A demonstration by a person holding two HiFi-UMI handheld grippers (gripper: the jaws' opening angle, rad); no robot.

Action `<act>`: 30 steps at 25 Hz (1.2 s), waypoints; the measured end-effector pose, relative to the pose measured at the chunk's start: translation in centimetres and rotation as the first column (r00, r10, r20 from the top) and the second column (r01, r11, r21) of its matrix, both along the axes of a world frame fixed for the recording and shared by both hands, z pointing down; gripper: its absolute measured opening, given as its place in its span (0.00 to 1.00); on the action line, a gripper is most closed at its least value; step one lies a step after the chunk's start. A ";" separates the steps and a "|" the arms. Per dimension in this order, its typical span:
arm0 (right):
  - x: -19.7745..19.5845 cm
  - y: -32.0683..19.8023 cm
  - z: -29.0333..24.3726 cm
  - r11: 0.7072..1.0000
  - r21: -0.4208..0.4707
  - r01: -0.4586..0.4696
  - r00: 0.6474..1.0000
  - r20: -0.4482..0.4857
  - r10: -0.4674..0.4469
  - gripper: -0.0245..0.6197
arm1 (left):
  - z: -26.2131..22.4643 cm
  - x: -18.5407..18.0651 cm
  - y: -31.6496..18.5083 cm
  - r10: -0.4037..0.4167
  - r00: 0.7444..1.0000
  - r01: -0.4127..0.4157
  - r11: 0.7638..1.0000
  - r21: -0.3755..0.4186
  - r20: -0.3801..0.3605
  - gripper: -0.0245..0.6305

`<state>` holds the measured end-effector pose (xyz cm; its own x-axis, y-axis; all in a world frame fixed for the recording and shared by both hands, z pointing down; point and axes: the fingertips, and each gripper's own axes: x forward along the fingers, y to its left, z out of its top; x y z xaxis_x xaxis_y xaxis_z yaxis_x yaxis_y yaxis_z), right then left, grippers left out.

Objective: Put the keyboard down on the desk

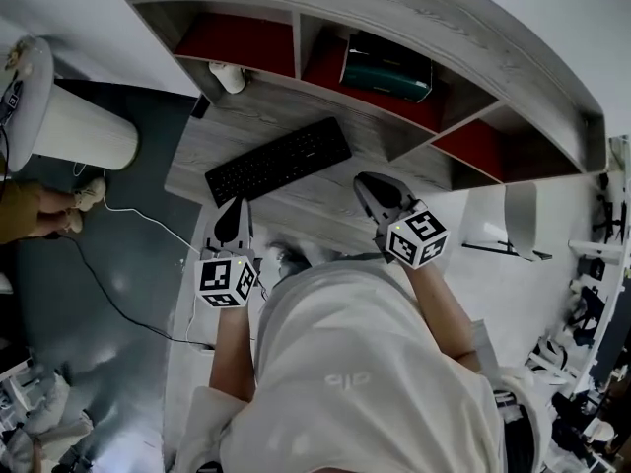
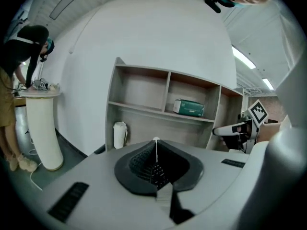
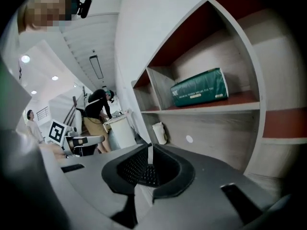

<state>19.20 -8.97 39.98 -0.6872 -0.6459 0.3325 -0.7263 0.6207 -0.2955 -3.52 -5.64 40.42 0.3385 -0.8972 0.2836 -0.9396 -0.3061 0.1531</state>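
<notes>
Lying flat and slightly askew on the wooden desk [image 1: 325,205], the black keyboard [image 1: 279,160] sits in front of the shelf unit [image 1: 414,28]. The left gripper [image 1: 236,210] and right gripper [image 1: 369,185] hover near it without touching, jaws pressed together, both holding nothing.

I'm in an office-like workroom: a wood tabletop [image 1: 258,116] carrying a keyboard [image 1: 279,161], a shelf unit [image 1: 394,30] behind it, cables [image 1: 148,215] on the grey floor [image 1: 89,264] to its left.
</notes>
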 end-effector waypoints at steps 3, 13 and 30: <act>0.3 -0.3 -2.3 0.998 0.054 0.015 1.000 -0.011 -0.014 0.12 | -3.0 1.2 -0.2 0.001 0.999 -0.003 0.998 0.062 0.040 0.07; 0.8 -1.2 -8.2 0.983 0.175 0.049 0.999 0.002 -0.051 0.12 | -6.9 3.7 -0.3 0.047 0.999 -0.049 0.992 0.118 0.023 0.07; 0.6 -0.6 -8.9 0.976 0.201 0.082 0.997 -0.007 -0.082 0.12 | -8.6 4.1 0.0 0.057 0.997 -0.049 0.987 0.156 -0.050 0.07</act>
